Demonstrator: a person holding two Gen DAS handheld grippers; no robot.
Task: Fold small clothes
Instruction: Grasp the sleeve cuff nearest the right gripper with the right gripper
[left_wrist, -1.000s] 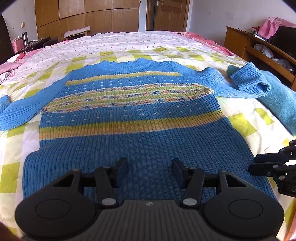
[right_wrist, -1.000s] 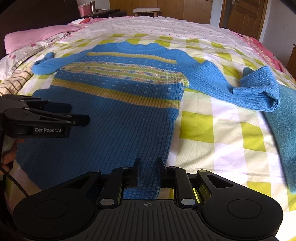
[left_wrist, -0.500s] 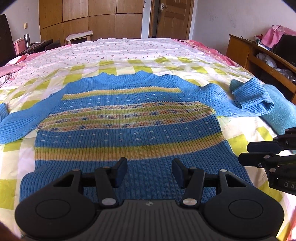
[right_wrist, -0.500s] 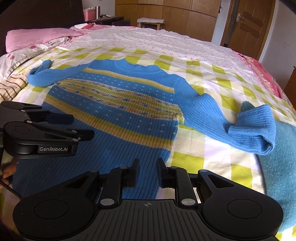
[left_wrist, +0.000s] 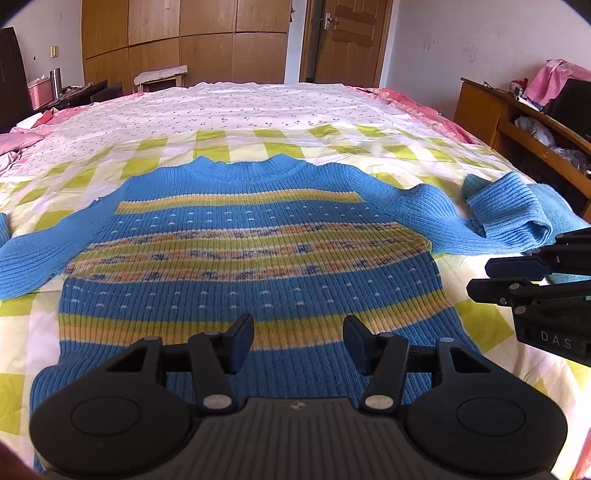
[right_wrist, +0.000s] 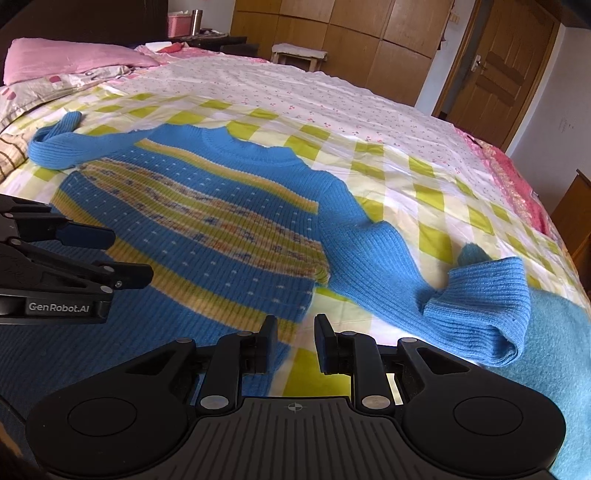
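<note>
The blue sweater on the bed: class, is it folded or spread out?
Mostly spread. The sweater's body lies flat on the bed, front up; only its sleeve end is doubled over.

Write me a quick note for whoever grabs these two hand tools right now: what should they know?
Left gripper: fingers open, holding nothing, above the sweater's lower half.
Right gripper: fingers narrowly apart, holding nothing, over the sweater's right bottom edge.
Sweater lies flat, front up, on the checked bedspread. One sleeve is doubled back at the cuff beside a teal towel; the other sleeve stretches out.
Done: spread out. Left: all the folding.
</note>
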